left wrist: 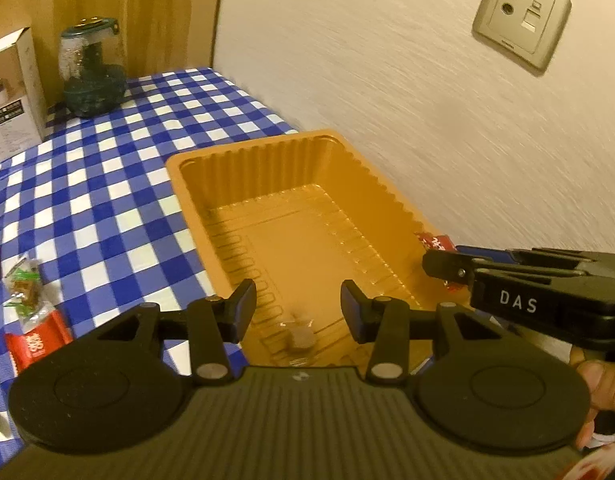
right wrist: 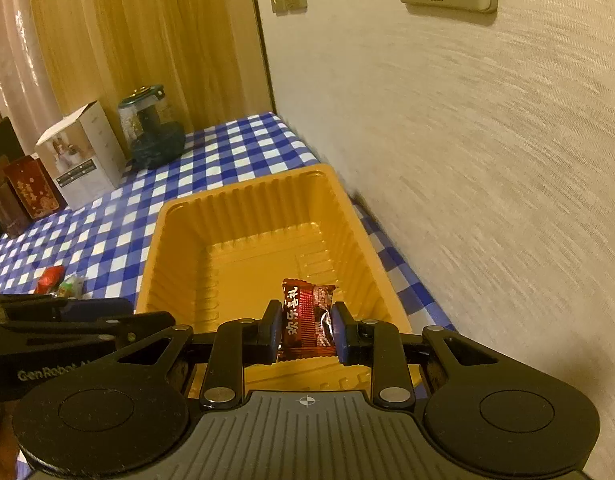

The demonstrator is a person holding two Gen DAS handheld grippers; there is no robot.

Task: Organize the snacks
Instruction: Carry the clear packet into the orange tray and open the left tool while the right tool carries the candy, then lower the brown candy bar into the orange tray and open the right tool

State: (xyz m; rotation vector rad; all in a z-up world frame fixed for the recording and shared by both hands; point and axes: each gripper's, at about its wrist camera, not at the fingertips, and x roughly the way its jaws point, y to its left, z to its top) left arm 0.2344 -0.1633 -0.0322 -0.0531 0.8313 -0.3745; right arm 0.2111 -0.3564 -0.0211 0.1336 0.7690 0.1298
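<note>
While otherwise bare, tray with sweet

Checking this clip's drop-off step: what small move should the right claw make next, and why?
Probably open the right claw: it is shut on a red snack packet above the orange tray. The open left claw has a small wrapped snack lying in the tray beneath it.

One orange tray, one glass jar, one white carton, two hand-held grippers, one clamped red snack packet.
</note>
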